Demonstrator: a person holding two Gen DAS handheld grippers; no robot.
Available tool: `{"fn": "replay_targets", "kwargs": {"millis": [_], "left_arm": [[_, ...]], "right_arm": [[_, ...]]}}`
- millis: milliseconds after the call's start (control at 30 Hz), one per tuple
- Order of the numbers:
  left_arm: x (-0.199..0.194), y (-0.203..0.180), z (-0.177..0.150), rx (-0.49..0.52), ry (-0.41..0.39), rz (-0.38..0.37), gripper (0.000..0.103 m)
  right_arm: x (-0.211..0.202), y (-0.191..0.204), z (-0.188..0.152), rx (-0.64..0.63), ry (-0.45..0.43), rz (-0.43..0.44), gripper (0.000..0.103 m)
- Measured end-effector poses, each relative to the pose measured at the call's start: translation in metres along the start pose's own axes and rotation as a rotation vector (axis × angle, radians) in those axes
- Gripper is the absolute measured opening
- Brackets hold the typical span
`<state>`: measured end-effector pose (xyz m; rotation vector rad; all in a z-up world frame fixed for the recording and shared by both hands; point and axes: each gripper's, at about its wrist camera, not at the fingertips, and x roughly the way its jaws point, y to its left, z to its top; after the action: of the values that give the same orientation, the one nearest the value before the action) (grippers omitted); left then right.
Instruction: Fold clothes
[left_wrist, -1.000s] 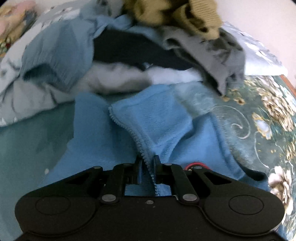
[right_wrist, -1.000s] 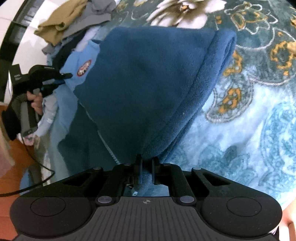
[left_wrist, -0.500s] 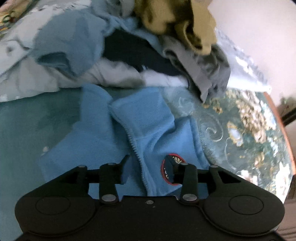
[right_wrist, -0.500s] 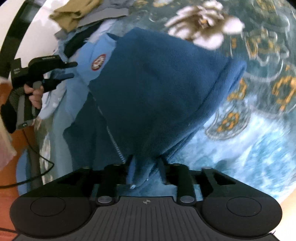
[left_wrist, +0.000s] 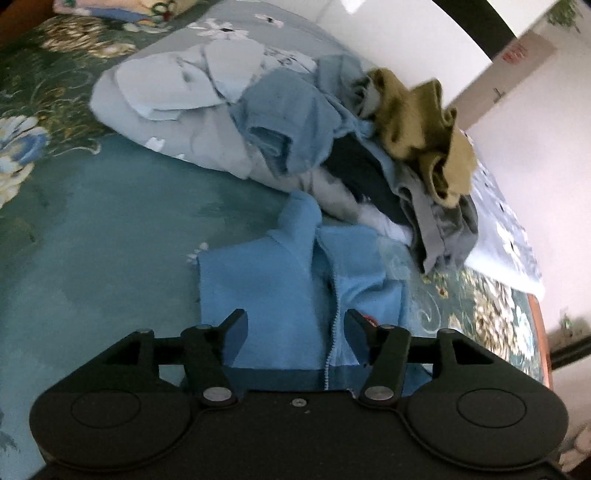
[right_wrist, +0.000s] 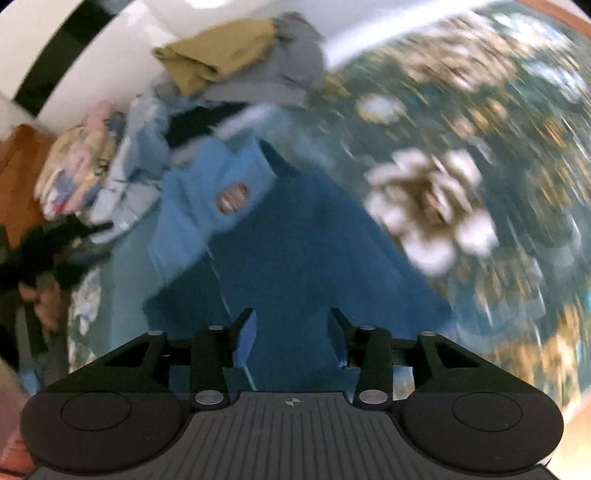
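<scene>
A blue fleece jacket (left_wrist: 295, 288) with a zip and a round red chest badge lies folded on the teal floral bedspread. My left gripper (left_wrist: 295, 321) hangs above its light-blue upper part, jaws opening, nothing pressed between the pads. In the blurred right wrist view the jacket's dark-blue lower part (right_wrist: 295, 251) lies flat and the badge (right_wrist: 232, 194) shows on the light part. My right gripper (right_wrist: 291, 325) is raised over that dark fleece, jaws opening and free of cloth. The left gripper (right_wrist: 74, 230) and the hand holding it appear at the left edge there.
A heap of unfolded clothes (left_wrist: 369, 155) lies behind the jacket, with an olive garment (left_wrist: 424, 136) on top and grey and dark pieces under it. A pale floral quilt (left_wrist: 177, 110) sits at the back left. The bed's wooden edge (left_wrist: 539, 332) runs at the right.
Both grippers let go of the blue jacket, opened, and rose away from it. The jacket has dropped flat onto the bedspread. Both views have rolled.
</scene>
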<state>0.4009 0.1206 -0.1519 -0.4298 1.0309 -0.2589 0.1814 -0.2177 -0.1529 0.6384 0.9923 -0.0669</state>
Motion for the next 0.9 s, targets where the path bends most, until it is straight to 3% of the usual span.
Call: {"fn": "replay_targets", "kwargs": {"millis": [200, 433, 600, 767, 900], "left_arm": [[0.008, 0.008, 0.005, -0.040, -0.014, 0.057, 0.062], [0.048, -0.016, -0.001, 0.017, 0.002, 0.109, 0.062], [0.091, -0.042, -0.002, 0.049, 0.000, 0.114, 0.062], [0.133, -0.064, 0.010, 0.068, 0.048, 0.102, 0.062], [0.155, -0.071, 0.014, 0.082, 0.067, 0.094, 0.062]], "right_arm": [[0.066, 0.010, 0.085, -0.109, -0.015, 0.069, 0.046], [0.152, -0.004, 0.151, -0.238, 0.041, 0.100, 0.046], [0.203, -0.002, 0.172, -0.320, 0.120, 0.160, 0.044], [0.238, -0.002, 0.179, -0.324, 0.183, 0.201, 0.043], [0.252, -0.002, 0.177, -0.329, 0.228, 0.249, 0.030]]}}
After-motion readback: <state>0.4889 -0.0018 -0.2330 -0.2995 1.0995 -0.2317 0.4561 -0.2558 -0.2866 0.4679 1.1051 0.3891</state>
